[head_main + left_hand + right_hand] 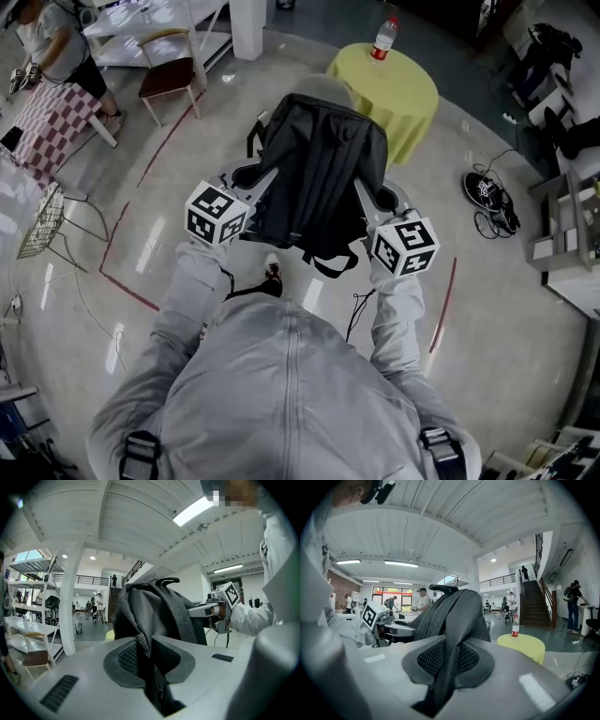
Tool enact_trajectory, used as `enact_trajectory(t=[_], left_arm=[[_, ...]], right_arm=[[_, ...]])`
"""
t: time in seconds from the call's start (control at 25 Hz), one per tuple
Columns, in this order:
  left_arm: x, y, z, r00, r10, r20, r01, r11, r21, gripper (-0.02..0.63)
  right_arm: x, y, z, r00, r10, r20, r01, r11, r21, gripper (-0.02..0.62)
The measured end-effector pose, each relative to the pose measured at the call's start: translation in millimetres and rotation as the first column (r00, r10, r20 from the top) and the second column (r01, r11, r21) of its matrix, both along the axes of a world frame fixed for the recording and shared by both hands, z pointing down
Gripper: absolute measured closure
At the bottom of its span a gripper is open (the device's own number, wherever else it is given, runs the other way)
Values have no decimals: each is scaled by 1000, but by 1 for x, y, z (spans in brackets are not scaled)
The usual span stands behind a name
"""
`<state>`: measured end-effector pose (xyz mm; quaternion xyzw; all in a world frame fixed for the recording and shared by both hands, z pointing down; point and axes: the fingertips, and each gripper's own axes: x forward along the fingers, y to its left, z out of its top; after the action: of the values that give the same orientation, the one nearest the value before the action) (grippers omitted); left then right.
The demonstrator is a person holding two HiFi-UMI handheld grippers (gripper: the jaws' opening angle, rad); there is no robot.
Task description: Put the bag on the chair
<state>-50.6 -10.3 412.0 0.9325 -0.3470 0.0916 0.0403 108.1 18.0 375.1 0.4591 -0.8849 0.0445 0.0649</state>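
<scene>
Holding the bag (314,173) off the floor with 2 grippers: left gripper (147,654) pinches its zip edge, right gripper (449,656) pinches a strap. The bag hangs dead ahead, long axis pointing away from me. The wooden chair (169,67) is well apart, ahead-left, so my left is nearer.

The dark grey fabric backpack (319,159) has black straps and a black zip. The left gripper (149,656) and the right gripper (446,660) are pale grey with black mesh-patterned pads; each carries a white cube printed with black square markers. The round table's cloth (398,94) is plain yellow. The clear plastic bottle (382,39) wears a red label. The person's zipped jacket (281,384) is light grey. The chequered cloth (52,122) is red and white. 2 thin red lines (444,305) mark the glossy pale grey floor (506,309).
</scene>
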Motion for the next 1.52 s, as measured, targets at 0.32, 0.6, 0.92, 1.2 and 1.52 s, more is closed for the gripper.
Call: enact_trajectory(t=[0.32,0.6,0.92,1.2,1.52], left_arm=[[0,-95,2,1000,27,4,-27,999,-27,565],[7,-165,6,999,47,11,-46,998,-39,565],[8,-217,25,1000,17,21,-15,997,-77,565],[11,-261,53,999,4,38,2,989,-146,563],[25,-309,102,998,-15,55,28,967,-253,563]], right_arm=[[-2,-91,0,1000,29,3,-29,999,-17,549],[5,-158,3,998,63,4,-63,998,-22,549],[5,-207,22,997,78,5,-77,996,-49,549],[9,-257,49,998,61,-5,-61,993,-102,548],[23,-311,97,999,38,11,-35,979,-201,549]])
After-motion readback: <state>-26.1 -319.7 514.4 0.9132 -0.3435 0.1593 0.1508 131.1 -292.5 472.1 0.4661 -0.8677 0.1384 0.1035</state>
